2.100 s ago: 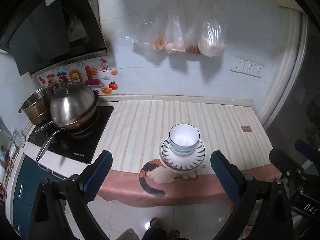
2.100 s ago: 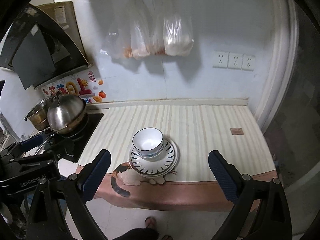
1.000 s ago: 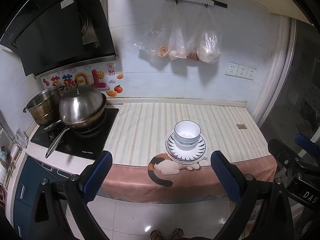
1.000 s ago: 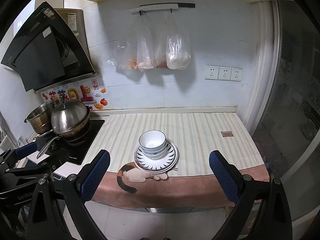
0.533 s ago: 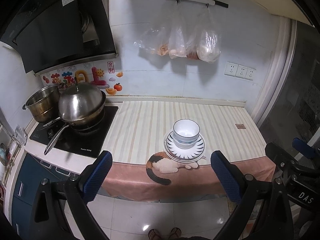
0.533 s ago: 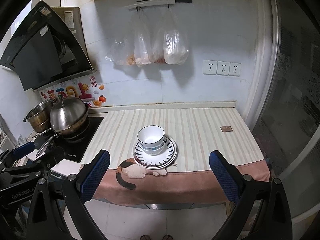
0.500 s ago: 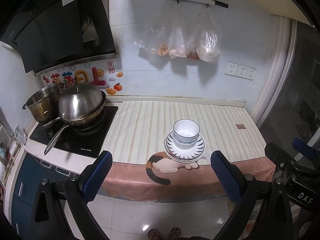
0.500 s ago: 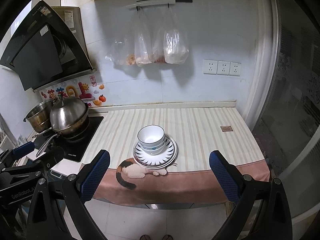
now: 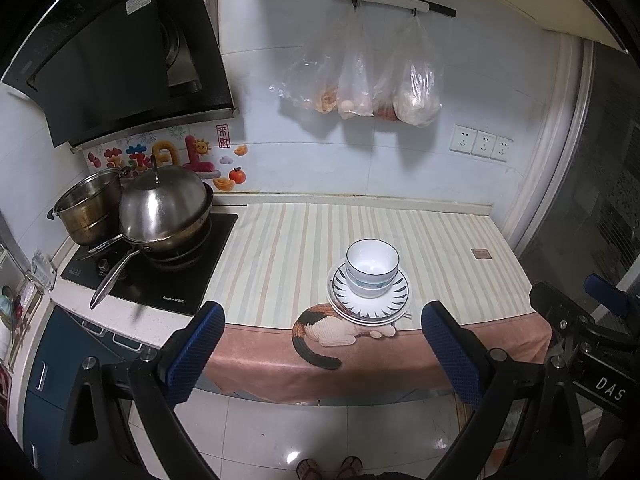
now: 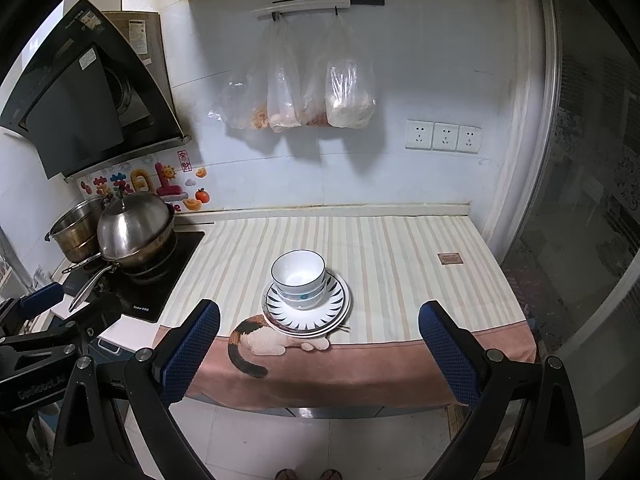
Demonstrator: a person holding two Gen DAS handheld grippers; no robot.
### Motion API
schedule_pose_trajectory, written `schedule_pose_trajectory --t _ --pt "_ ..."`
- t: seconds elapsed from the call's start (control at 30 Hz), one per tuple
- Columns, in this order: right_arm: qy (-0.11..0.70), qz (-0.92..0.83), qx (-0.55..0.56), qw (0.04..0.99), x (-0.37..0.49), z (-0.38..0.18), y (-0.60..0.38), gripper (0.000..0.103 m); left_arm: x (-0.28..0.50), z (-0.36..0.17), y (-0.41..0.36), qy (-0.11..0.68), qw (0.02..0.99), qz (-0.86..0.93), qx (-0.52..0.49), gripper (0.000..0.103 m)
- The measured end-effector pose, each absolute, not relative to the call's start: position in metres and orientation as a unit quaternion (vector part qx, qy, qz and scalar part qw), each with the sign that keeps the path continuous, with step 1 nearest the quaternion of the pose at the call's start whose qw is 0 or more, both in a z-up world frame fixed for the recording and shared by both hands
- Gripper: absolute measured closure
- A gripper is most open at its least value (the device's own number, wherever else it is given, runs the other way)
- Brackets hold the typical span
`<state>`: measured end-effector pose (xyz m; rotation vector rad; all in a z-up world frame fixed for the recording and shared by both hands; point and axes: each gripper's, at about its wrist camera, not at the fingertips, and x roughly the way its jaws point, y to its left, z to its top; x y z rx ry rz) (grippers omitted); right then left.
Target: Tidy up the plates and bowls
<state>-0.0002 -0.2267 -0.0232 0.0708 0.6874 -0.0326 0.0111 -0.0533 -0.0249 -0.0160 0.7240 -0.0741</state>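
Note:
White bowls with a blue rim (image 9: pixel 372 266) sit nested on a stack of white plates with a dark ray pattern (image 9: pixel 394 300), near the front edge of the striped counter cloth (image 9: pixel 288 248). The same bowls (image 10: pixel 298 276) and plates (image 10: pixel 334 306) show in the right wrist view. My left gripper (image 9: pixel 320 344) is open and empty, held back from the counter, above the floor. My right gripper (image 10: pixel 320 344) is also open and empty, equally far back. Part of the right gripper shows at the left view's right edge.
A lidded steel wok (image 9: pixel 164 212) and a steel pot (image 9: pixel 86 210) stand on the black hob (image 9: pixel 176 280) at the left. A range hood (image 9: pixel 116 64) hangs above. Plastic bags (image 9: pixel 360 80) hang on the back wall. Wall sockets (image 9: pixel 480 144) are at the right.
Both grippers have drawn back and risen from the counter, so the bowls and plates look smaller and farther. The dishes have not moved. Both grippers stayed open.

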Motion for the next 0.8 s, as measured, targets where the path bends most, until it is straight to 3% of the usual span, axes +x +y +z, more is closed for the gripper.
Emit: schedule_pose_trajectory --t 0.8 --pt "0.338 -0.025 0.036 0.940 -0.0037 -0.0265 -0.2305 0.001 0.0079 -0.0253 -0.0575 0.354 0.935 -0.034 -0.008 0.002"
